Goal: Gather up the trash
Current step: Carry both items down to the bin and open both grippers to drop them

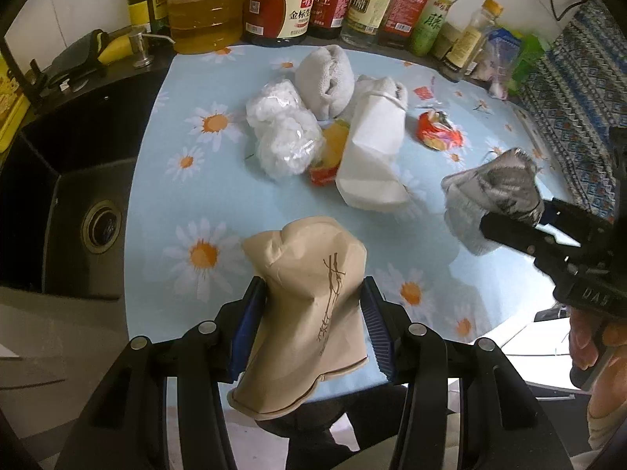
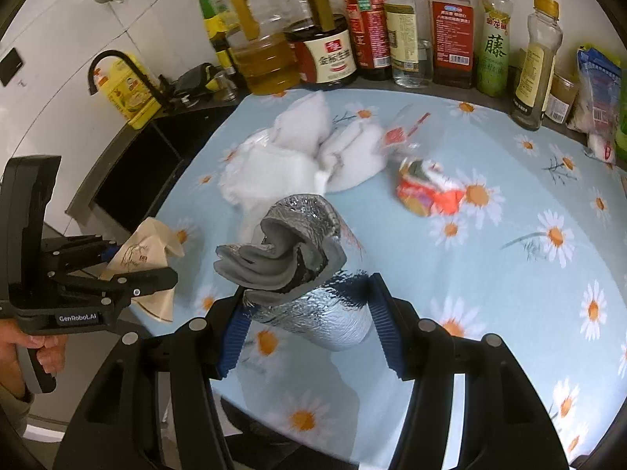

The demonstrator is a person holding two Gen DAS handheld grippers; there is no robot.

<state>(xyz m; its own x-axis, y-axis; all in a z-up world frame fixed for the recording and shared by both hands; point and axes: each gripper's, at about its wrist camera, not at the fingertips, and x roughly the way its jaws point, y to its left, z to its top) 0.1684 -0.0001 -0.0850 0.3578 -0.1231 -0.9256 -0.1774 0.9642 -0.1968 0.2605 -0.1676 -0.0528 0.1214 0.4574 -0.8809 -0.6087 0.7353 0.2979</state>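
My left gripper (image 1: 313, 297) is shut on a crumpled tan paper bag (image 1: 309, 293) with a brown line drawing, lifted over the near edge of the daisy-print tablecloth (image 1: 196, 180). My right gripper (image 2: 307, 301) is shut on a crushed silver foil pouch (image 2: 298, 270) with a grey lining, also held above the cloth. Each gripper shows in the other's view: the right gripper (image 1: 513, 227) with the foil pouch (image 1: 490, 196) at the right, the left gripper (image 2: 129, 270) with the tan bag (image 2: 145, 250) at the left. More trash lies mid-table: white crumpled paper (image 1: 372, 149), clear plastic (image 1: 282, 129), a red wrapper (image 1: 439, 131).
A row of oil and sauce bottles (image 1: 274, 0) lines the back edge of the table. A black sink (image 1: 78, 196) with a tap (image 2: 117, 66) lies to the left. White cloth bundles (image 2: 305, 129) sit behind the trash. A patterned fabric (image 1: 580, 90) is at the right.
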